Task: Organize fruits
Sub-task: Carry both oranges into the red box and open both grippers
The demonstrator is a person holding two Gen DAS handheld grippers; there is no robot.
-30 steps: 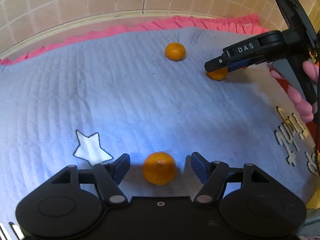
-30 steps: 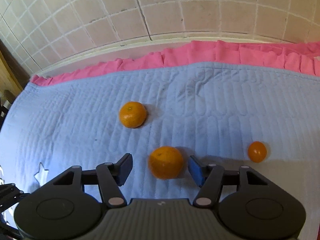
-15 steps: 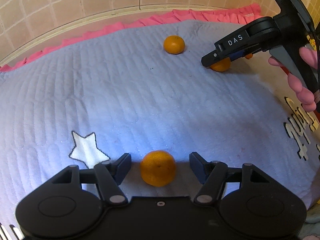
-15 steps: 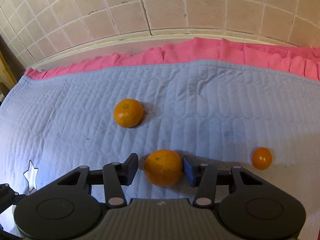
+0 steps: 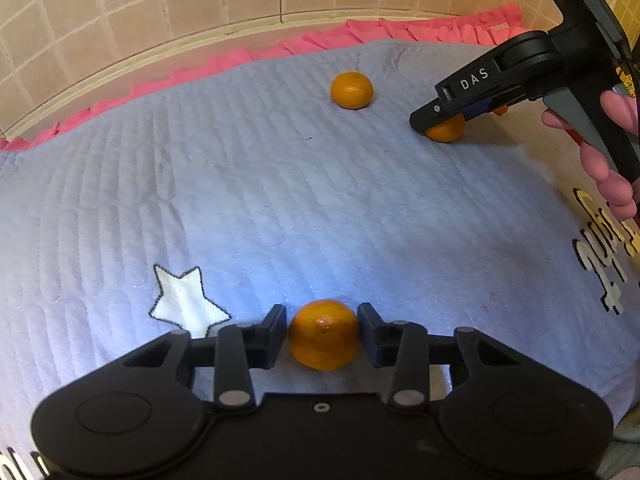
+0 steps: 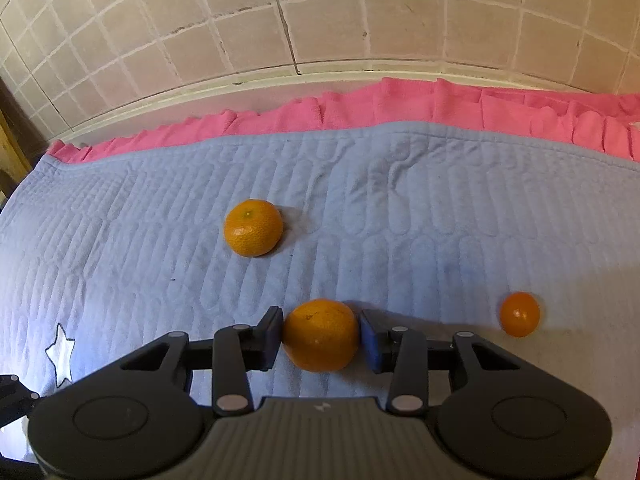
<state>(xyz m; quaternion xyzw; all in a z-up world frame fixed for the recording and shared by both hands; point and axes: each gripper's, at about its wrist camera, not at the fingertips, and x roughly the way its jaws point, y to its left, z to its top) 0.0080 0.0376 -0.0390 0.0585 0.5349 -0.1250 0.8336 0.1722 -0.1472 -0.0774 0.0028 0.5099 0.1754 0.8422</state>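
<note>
We are at the grasping step, one fruit per hand, on the blue quilted blanket (image 5: 280,184) that covers the whole work surface, its pink frill (image 6: 400,104) running along the tiled wall (image 6: 320,12).

Our left gripper (image 5: 323,334) has its pads pressed on both sides of a mandarin (image 5: 323,336) that rests on the blanket just right of the white star (image 5: 184,302). Our right gripper (image 6: 320,334) is closing on the second mandarin (image 6: 320,336); the left pad touches the peel, and the right pad looks at or just off it. In the left wrist view that gripper sits low over its fruit, held by a hand (image 5: 604,160) at the right edge.

A third mandarin (image 6: 253,233) lies free farther back, well apart from both grippers. The smallest fruit, a little round orange one (image 6: 519,314), sits alone near the right gripper.

No bowl, basket or tray shows in either view, so we cannot say where the fruit should go. The next move, we judge, calls for a firm hold before lifting, since round fruit can roll out.
</note>
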